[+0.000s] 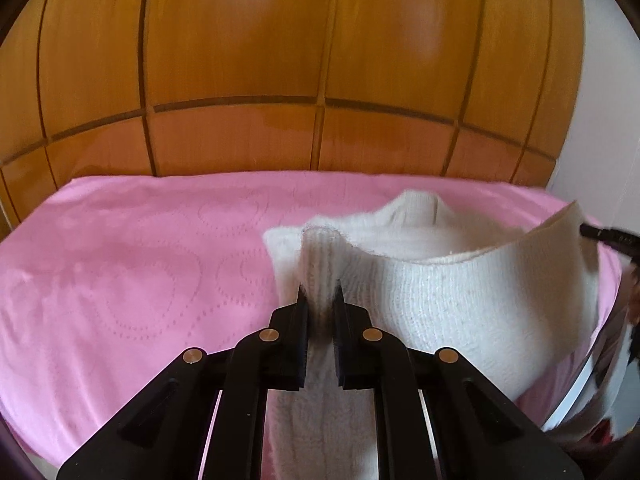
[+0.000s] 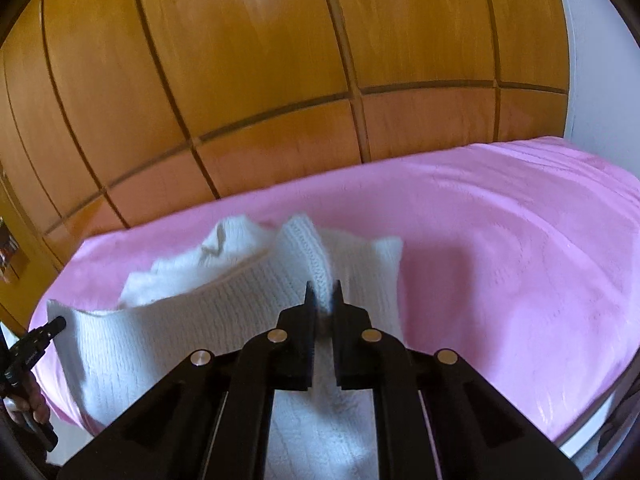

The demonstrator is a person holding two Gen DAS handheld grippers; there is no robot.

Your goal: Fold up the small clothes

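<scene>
A small cream knitted sweater [image 1: 440,304] is held up above a pink bed cover [image 1: 120,264]. My left gripper [image 1: 320,294] is shut on one corner of the sweater's edge. My right gripper [image 2: 324,292] is shut on the other corner of the sweater [image 2: 200,320]. The edge hangs stretched between the two grippers, and the rest of the sweater lies on the cover behind. The right gripper's tip shows at the right edge of the left wrist view [image 1: 596,234]. The left gripper's tip shows at the left edge of the right wrist view [image 2: 52,328].
The pink bed cover [image 2: 520,260] spreads wide to both sides of the sweater. A wooden panelled wardrobe [image 1: 280,60] stands right behind the bed. A white wall [image 2: 600,60] is at the far right.
</scene>
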